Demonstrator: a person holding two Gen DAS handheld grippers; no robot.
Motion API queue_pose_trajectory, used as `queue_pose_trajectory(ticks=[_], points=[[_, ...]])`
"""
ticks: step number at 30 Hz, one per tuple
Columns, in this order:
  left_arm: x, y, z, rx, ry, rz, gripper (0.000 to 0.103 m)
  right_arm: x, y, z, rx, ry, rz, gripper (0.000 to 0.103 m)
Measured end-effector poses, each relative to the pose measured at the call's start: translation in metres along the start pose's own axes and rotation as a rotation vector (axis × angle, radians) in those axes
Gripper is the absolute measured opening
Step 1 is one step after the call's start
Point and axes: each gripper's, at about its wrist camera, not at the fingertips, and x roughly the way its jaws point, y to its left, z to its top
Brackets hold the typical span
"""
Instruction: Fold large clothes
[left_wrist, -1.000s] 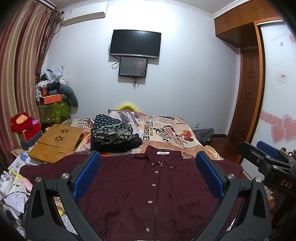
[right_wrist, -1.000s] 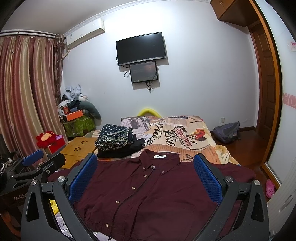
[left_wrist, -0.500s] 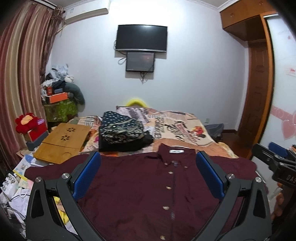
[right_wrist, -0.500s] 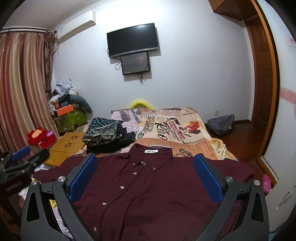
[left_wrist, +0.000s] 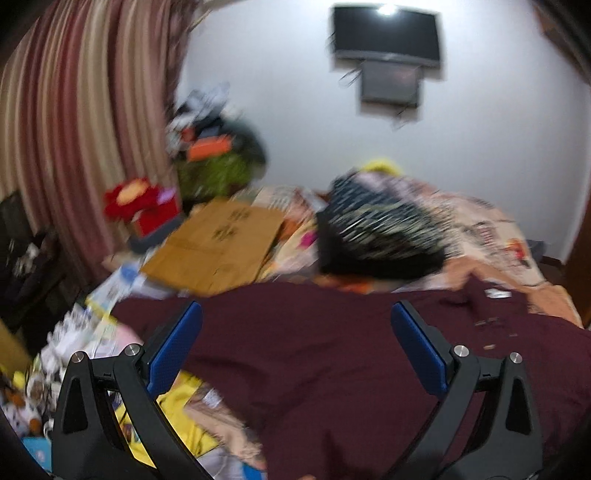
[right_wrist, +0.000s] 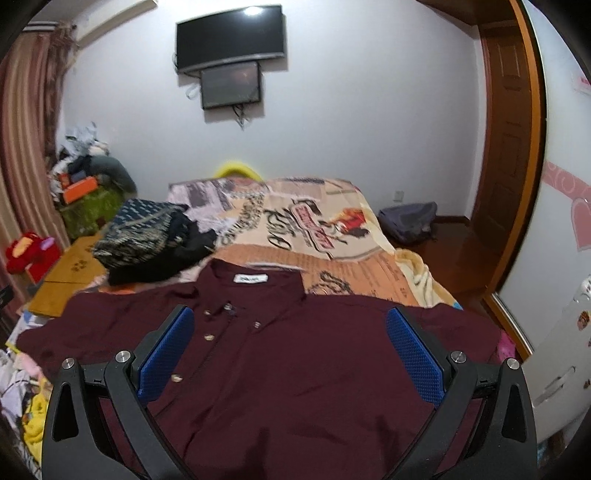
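A dark maroon button-up shirt (right_wrist: 295, 362) lies spread flat, front up, on the near end of the bed, collar and white label away from me. It also shows in the blurred left wrist view (left_wrist: 332, 350), where its left sleeve reaches toward the bed's left edge. My left gripper (left_wrist: 295, 350) is open and empty above the shirt's left shoulder and sleeve. My right gripper (right_wrist: 290, 354) is open and empty above the shirt's chest, right of the button line.
A pile of dark patterned folded clothes (right_wrist: 147, 240) sits on the bed (right_wrist: 325, 229) behind the shirt's left side. A wooden lap table (left_wrist: 218, 247) and clutter lie left of the bed. A wardrobe (right_wrist: 554, 332) and a door (right_wrist: 506, 147) stand on the right.
The left gripper has swung left and come down toward the shirt's left sleeve, blurring its view. The right gripper has moved closer over the shirt's chest. Both stay open.
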Motion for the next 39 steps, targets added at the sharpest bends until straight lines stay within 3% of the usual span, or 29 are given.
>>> queue_pose_trajectory(ticks=[9, 16, 18, 20, 23, 26, 30, 32, 33, 35, 39], points=[[0.106, 0.111, -0.046, -0.312, 0.306, 0.062, 0.101, 0.032, 0.003, -0.001, 0.017, 0.099, -0.007, 0.103], [0.177, 0.176, -0.084, -0.525, 0.477, -0.064, 0.100, 0.051, 0.007, -0.001, 0.001, 0.136, -0.015, 0.103], [0.189, 0.186, -0.096, -0.597, 0.511, -0.103, 0.097, 0.055, 0.010, -0.002, -0.003, 0.145, -0.019, 0.103], [0.204, 0.196, -0.110, -0.676, 0.555, -0.146, 0.084, 0.059, 0.012, -0.002, -0.009, 0.153, -0.020, 0.103], [0.224, 0.205, -0.127, -0.749, 0.614, -0.142, 0.079, 0.065, 0.017, -0.003, -0.026, 0.168, -0.026, 0.103], [0.237, 0.208, -0.134, -0.781, 0.619, -0.176, 0.068, 0.069, 0.022, -0.004, -0.046, 0.174, -0.031, 0.103], [0.245, 0.205, -0.133, -0.799, 0.602, -0.163, 0.060, 0.070, 0.031, -0.006, -0.069, 0.181, -0.031, 0.103], [0.243, 0.201, -0.130, -0.790, 0.578, -0.157, 0.044, 0.070, 0.035, -0.007, -0.092, 0.180, -0.029, 0.103], [0.244, 0.200, -0.128, -0.780, 0.565, -0.163, 0.030, 0.069, 0.038, -0.008, -0.104, 0.180, -0.029, 0.103], [0.235, 0.196, -0.116, -0.742, 0.530, -0.131, 0.018, 0.067, 0.041, -0.008, -0.126, 0.175, -0.029, 0.103], [0.211, 0.176, -0.077, -0.572, 0.444, -0.043, 0.011, 0.062, 0.045, -0.007, -0.157, 0.166, -0.021, 0.103]])
